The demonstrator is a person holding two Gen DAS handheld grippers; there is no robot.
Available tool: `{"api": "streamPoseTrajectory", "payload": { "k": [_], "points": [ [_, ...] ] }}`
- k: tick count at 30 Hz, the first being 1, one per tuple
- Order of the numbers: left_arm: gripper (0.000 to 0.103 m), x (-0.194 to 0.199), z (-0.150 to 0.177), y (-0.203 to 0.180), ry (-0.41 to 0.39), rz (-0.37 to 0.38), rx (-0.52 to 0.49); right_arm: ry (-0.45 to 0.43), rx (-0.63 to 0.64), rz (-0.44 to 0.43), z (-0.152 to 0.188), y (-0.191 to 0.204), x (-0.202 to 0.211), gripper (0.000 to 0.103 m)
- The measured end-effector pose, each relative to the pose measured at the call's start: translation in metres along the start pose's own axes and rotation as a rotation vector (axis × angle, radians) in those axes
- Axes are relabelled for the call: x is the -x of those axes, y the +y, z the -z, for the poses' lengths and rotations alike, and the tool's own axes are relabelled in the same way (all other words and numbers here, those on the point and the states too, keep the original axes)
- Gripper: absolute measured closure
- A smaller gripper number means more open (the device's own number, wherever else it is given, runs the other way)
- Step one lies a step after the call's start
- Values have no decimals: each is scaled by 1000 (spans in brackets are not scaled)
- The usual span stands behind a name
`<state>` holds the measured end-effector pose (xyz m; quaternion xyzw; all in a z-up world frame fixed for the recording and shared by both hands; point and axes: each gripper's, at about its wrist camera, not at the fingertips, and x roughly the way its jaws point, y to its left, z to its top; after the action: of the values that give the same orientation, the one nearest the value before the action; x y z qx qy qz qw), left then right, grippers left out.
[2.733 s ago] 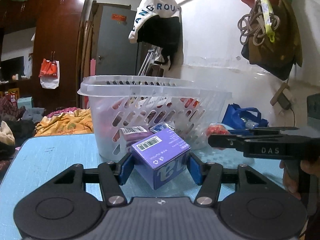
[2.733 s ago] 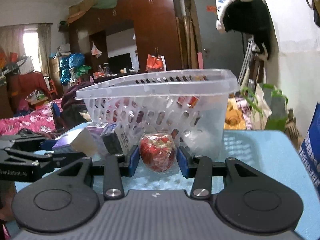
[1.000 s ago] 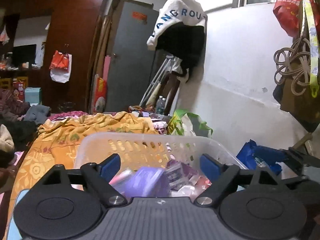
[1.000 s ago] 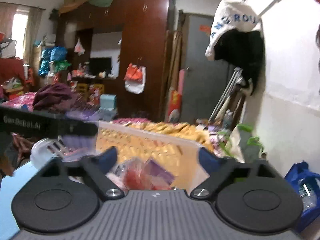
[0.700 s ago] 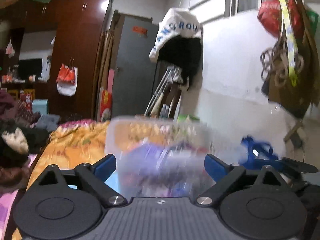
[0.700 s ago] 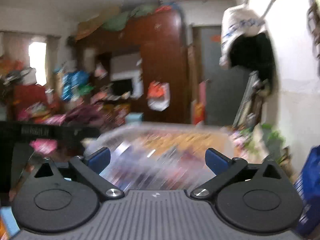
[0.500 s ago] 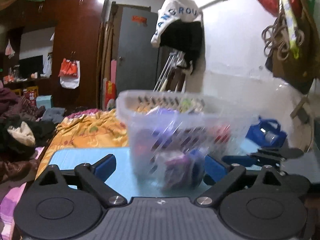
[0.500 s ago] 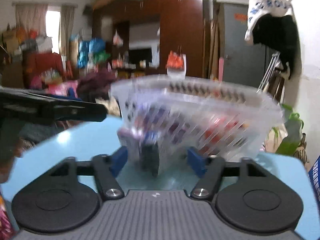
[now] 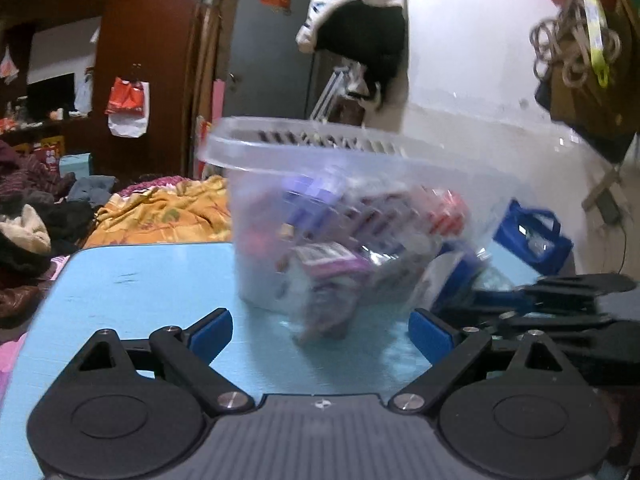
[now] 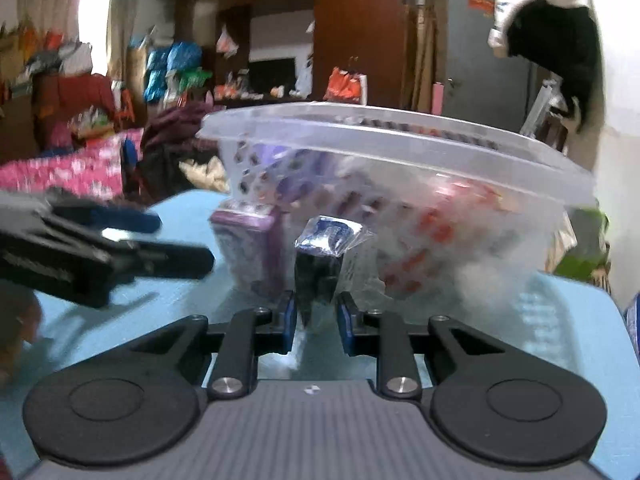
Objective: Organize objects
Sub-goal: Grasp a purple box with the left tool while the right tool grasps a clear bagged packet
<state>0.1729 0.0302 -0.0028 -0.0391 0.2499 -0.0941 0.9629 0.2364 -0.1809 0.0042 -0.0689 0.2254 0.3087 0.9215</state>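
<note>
My right tool [image 10: 316, 316] has its blue-padded fingers [image 10: 287, 316] drawn in close on either side of a small dark packet with a crinkled blue-and-silver foil top [image 10: 320, 264]; the pads look to be touching its lower part, so I am gripping it. The packet stands upright on the light blue worktop [image 10: 560, 320], just in front of the clear perforated plastic basket [image 10: 400, 132]. Immediately to the packet's left stands a purple rectangular box [image 10: 250, 252], against the basket's front wall.

My left tool [image 9: 320, 330] is spread wide, its blue pads [image 9: 210, 330] well apart with nothing between them. It points at the same basket [image 9: 320, 152], which sits on the worktop [image 9: 152, 276] and holds a blurred jumble of purple, red and white packages. A blurred purple package [image 9: 328, 280] shows low at the basket's front, though I cannot tell whether it lies inside or just outside. From the left wrist view my right tool [image 9: 560, 304] shows as a black shape at the right, beside the basket. From the right wrist view my left tool [image 10: 100, 248] reaches in from the left, apart from the box.
</note>
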Motion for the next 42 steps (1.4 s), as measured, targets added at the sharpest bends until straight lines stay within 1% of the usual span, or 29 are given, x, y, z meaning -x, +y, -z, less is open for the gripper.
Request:
{"api": "streamPoseTrajectory", "payload": {
  "k": [2, 4, 5, 6, 8, 10, 12, 14, 15, 17, 19, 22, 26, 29, 34, 42],
  "points": [
    [8, -10, -2, -12, 19, -46, -27, -27, -50, -17, 5, -15, 12, 78],
    [14, -22, -4, -22, 38, -127, -55, -53, -77, -18, 7, -24, 18, 78],
    [33, -25, -4, -25, 44, -155, -62, -67, -83, -16, 8, -27, 22, 78],
    [57, -29, -3, -29, 58, -194, -75, -74, -89, -18, 7, -26, 22, 78],
    [57, -27, -1, -34, 53, -210, -98, -79, -91, -25, 7, -27, 22, 78],
    [57, -16, 1, -34, 12, -199, -108, -83, -80, -12, 6, -25, 22, 78],
    [57, -1, 6, -33, -39, -178, -104, -95, -66, 2, 6, -20, 23, 78],
    [57, 16, 9, -30, -97, -136, -90, -112, -50, 23, 8, -17, 25, 78],
    [57, 25, 12, -28, -139, -119, -87, -119, -42, 30, 9, -16, 26, 78],
    [57, 38, 16, -26, -208, -109, -76, -137, -31, 40, 10, -14, 28, 78],
    [57, 46, 18, -24, -250, -83, -58, -149, -28, 34, 10, -14, 30, 78],
    [57, 49, 19, -26, -266, -50, -58, -186, -18, 37, 11, -12, 34, 78],
    [57, 50, 20, -34, -287, -45, -71, -210, -15, 29, 11, -14, 36, 78],
    [57, 49, 19, -37, -284, -52, -74, -222, -22, 25, 11, -16, 37, 78],
    [57, 48, 18, -31, -285, -55, -61, -247, -21, 21, 13, -15, 41, 78],
    [57, 56, 20, -26, -338, -53, -28, -274, -13, 32, 14, -12, 44, 78]
  ]
}}
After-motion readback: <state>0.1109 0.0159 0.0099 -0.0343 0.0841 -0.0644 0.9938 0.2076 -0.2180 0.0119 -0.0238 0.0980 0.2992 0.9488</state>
